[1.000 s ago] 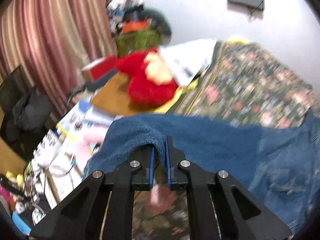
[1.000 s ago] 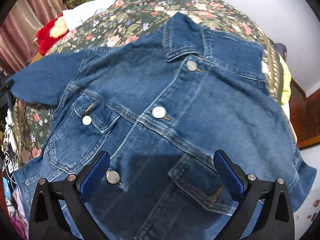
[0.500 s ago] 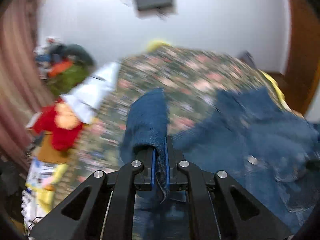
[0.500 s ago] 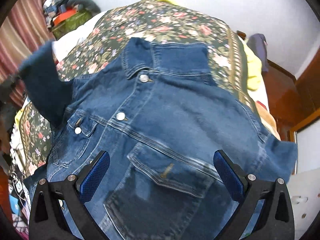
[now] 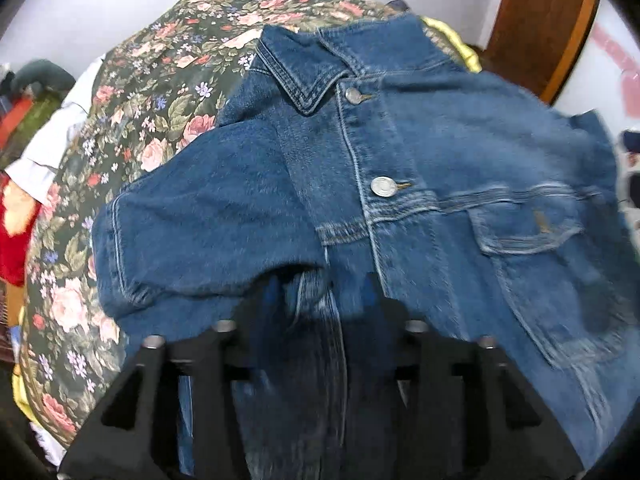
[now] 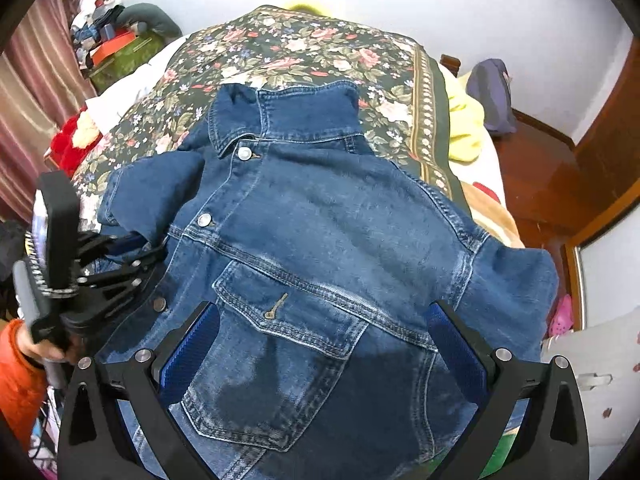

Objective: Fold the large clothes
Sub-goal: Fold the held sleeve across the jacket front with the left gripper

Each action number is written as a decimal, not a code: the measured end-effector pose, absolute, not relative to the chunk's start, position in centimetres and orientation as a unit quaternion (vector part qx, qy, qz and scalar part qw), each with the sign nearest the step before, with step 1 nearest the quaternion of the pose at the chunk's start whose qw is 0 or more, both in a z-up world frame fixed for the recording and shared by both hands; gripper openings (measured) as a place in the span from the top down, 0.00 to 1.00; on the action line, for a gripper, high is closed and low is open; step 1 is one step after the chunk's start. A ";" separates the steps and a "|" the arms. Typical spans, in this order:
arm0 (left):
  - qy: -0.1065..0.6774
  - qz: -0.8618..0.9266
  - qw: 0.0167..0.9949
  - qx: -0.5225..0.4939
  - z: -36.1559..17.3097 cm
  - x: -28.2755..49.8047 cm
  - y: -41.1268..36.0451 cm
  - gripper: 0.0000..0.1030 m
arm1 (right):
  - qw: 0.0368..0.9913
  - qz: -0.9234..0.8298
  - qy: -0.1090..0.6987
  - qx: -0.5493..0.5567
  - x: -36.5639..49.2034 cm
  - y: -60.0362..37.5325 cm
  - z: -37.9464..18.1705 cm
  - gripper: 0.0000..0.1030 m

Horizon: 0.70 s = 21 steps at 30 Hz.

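A blue denim jacket [image 6: 328, 232] lies front up on the floral bedspread [image 6: 304, 52], collar toward the far end. Its left sleeve [image 5: 208, 216] is folded in across the chest. My left gripper [image 5: 320, 292] sits low over the jacket at the sleeve's edge, its blue pads apart; the view is blurred and nothing seems held. It also shows in the right wrist view [image 6: 136, 250] at the jacket's left side. My right gripper [image 6: 320, 344] is wide open above the lower chest pocket [image 6: 280, 320], empty. The right sleeve [image 6: 516, 280] lies spread out.
A red plush toy [image 6: 70, 138] and white cloth [image 6: 120, 96] lie at the bed's left. A yellow blanket [image 6: 464, 120] lies on the right edge. A wooden door frame [image 6: 608, 184] stands right. Curtains [image 6: 36, 80] and clutter fill the left.
My left gripper carried the left sleeve across onto the jacket front, then opened and let it go. My right gripper drew back toward the jacket's lower part, staying open.
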<state>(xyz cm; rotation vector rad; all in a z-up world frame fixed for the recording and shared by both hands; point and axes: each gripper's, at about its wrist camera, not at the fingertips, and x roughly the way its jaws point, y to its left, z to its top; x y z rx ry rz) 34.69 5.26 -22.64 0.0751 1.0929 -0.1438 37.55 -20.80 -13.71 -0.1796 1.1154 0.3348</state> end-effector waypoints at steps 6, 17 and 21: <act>0.467 -0.034 0.884 -0.004 -17.8 32.6 10.9 0.31 | 0.832 0.174 0.519 -0.087 37.8 -19.1 -13.9 0.00; 0.499 0.070 0.849 -0.158 -22.6 37.7 24.9 0.27 | 0.823 0.197 0.527 -0.084 38.5 -15.4 -15.1 0.00; 0.512 0.029 0.828 -0.227 -25.8 39.3 26.1 0.31 | 0.820 0.196 0.531 -0.086 38.7 -15.1 -15.6 0.00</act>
